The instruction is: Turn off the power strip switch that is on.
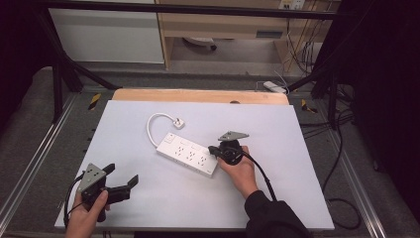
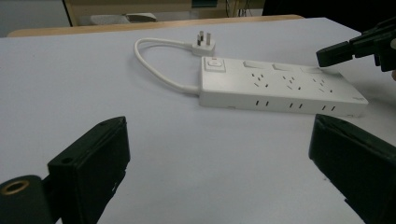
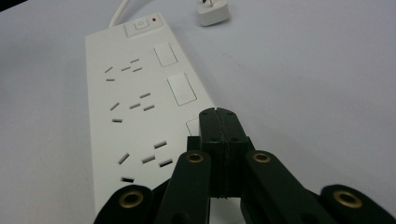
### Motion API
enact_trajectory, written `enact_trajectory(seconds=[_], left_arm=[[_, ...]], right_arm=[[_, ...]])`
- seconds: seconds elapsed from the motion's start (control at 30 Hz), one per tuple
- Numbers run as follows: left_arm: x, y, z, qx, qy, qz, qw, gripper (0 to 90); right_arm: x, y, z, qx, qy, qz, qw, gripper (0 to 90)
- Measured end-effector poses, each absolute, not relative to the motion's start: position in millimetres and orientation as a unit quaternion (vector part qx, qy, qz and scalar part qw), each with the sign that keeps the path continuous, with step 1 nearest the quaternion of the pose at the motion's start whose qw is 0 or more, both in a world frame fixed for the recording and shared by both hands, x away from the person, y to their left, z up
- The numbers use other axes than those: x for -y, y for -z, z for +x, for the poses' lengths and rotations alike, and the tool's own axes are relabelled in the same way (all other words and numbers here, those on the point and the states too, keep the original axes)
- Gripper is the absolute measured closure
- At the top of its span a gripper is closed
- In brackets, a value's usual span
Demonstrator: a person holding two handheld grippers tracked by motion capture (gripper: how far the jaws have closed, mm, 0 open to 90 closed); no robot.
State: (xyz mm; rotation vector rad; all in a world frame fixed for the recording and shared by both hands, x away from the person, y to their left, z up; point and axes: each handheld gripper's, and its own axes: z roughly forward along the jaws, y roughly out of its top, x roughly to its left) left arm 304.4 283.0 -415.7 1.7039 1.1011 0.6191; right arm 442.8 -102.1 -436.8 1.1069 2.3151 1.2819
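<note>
- White power strip (image 1: 188,153) lies flat mid-table on the white sheet (image 1: 148,198), its cord looping back to the plug (image 1: 178,122).
- R gripper (image 1: 214,149): jaws pressed together, nothing between them, tips over the strip's near-end switch (image 3: 192,126).
- L gripper (image 1: 121,179): jaws spread wide, empty, near table's front-left corner, well apart from strip.

- Bench (image 1: 148,198): flat pale grey-white top, with a light wooden strip (image 1: 198,95) along its far edge.
- Frame: black metal struts (image 1: 59,64) rising at both far corners, a dark crossbar (image 1: 198,9) overhead; aluminium rails (image 1: 29,163) along the sides.
- Floor (image 1: 237,57): grey, matt.
- Furniture beyond: light wooden unit (image 1: 223,25); white panel (image 1: 106,34) to its left.
- Cables (image 1: 299,47): loose bundle at far right; black cable (image 1: 341,198) looped on the floor at right.
- Surround: dark drapes (image 1: 386,74) at right.
- Light: even, soft, from above.
</note>
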Motion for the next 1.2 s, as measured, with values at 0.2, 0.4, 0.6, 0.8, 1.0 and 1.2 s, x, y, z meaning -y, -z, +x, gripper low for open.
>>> enact_trajectory(seconds=[0.2, 0.4, 0.6, 0.8, 1.0, 1.2], left_arm=[[-283.0, 415.8, 304.5, -0.452, -0.254, 0.701, 0.489, 5.4], [-282.9, 415.8, 304.4, -0.452, -0.253, 0.702, 0.489, 5.4], [-283.3, 415.7, 304.4, -0.452, -0.255, 0.702, 0.488, 5.5], [-283.1, 415.7, 304.4, -0.451, -0.255, 0.702, 0.489, 5.4], [-282.9, 415.7, 304.3, -0.452, -0.254, 0.701, 0.489, 5.4], [-283.2, 415.7, 304.4, -0.451, -0.255, 0.702, 0.489, 5.5]], right_arm=[[100.9, 437.9, 443.4, -0.802, -0.440, 0.379, 0.137, 90.0], [99.1, 439.0, 443.5, -0.803, -0.438, 0.381, 0.137, 90.0], [98.7, 439.2, 443.7, -0.804, -0.437, 0.378, 0.139, 90.0], [98.6, 439.2, 443.5, -0.804, -0.437, 0.377, 0.139, 90.0], [97.9, 439.7, 443.3, -0.804, -0.438, 0.376, 0.141, 90.0], [97.1, 440.1, 442.7, -0.806, -0.438, 0.373, 0.142, 90.0]])
